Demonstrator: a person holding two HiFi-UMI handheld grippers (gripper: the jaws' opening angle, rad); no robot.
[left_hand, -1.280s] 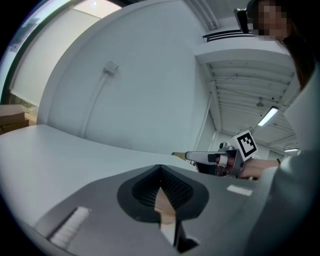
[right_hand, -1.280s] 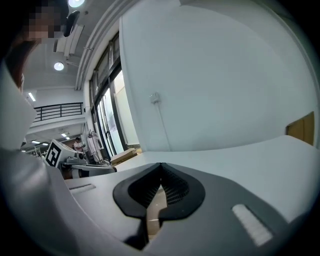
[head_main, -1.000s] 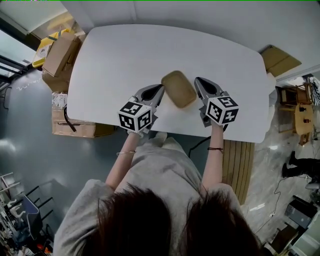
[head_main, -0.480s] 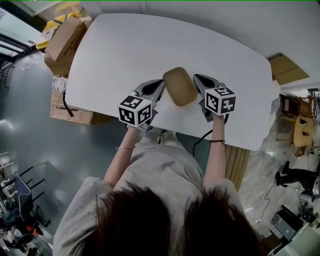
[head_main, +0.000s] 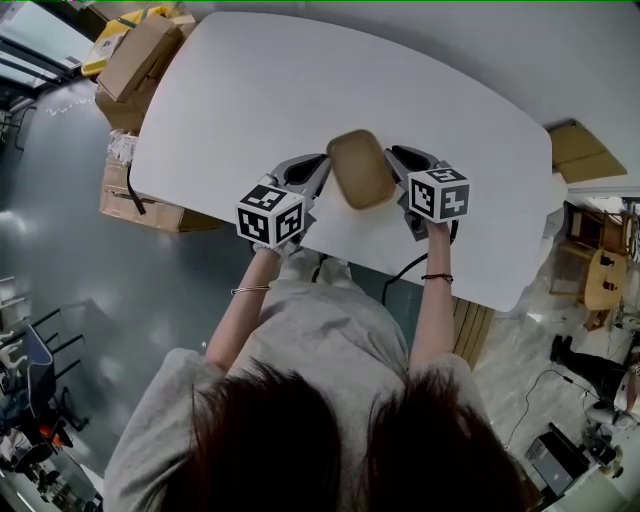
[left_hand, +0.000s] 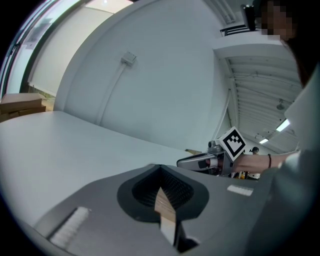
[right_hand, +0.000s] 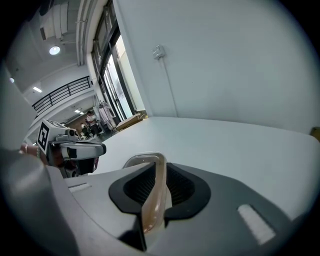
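**Tray clamped from both sides near the table's near edge**

The tan tray (head_main: 360, 168) was held between the two grippers, over the table (head_main: 250, 90) close to the middle of its near edge. The left gripper (head_main: 320, 165) was closed on the tray's left side. In the left gripper view a thin tan edge was seen pinched between the jaws. The right gripper (head_main: 395, 156) was closed on the opposite side. In the right gripper view the rounded rim was seen clamped between the jaws. The opposed grips were judged to have been taken so that the tray's weight was shared and the tray was held level. Whether the tray rested on the table or was lifted off it could not be told. Boxes (head_main: 135, 55) were seen on the floor by the table's far left corner.
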